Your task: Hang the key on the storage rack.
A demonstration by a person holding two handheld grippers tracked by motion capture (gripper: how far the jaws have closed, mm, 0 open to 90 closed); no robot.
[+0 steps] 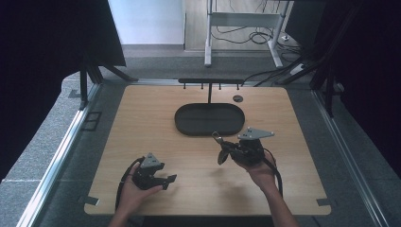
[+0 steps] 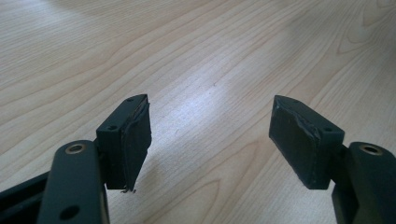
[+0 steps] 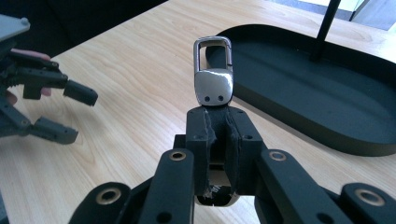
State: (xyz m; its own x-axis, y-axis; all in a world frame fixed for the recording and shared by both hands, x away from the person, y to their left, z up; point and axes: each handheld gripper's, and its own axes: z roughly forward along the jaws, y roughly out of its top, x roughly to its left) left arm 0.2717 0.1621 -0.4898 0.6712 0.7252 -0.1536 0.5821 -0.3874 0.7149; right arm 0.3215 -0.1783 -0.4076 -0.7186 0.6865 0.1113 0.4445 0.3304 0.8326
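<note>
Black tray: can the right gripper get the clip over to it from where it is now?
Probably yes. The right gripper, shut on the silver clip, hangs just short of the black tray's near rim, with bare tabletop between. The left gripper is well aside.

Table (image 1: 142,118): carries everything, the person's hands entering from its near edge.
Tray (image 1: 209,119): on the table's far middle, with a stand (image 1: 209,90) rising from its back part.
Left gripper (image 1: 166,180): near left, above the table, well apart from the tray.
Right gripper (image 1: 221,150): near right, just before the tray.
Clasp (image 3: 213,77): between the right gripper's jaws, sticking out past their tips towards the tray.
</note>
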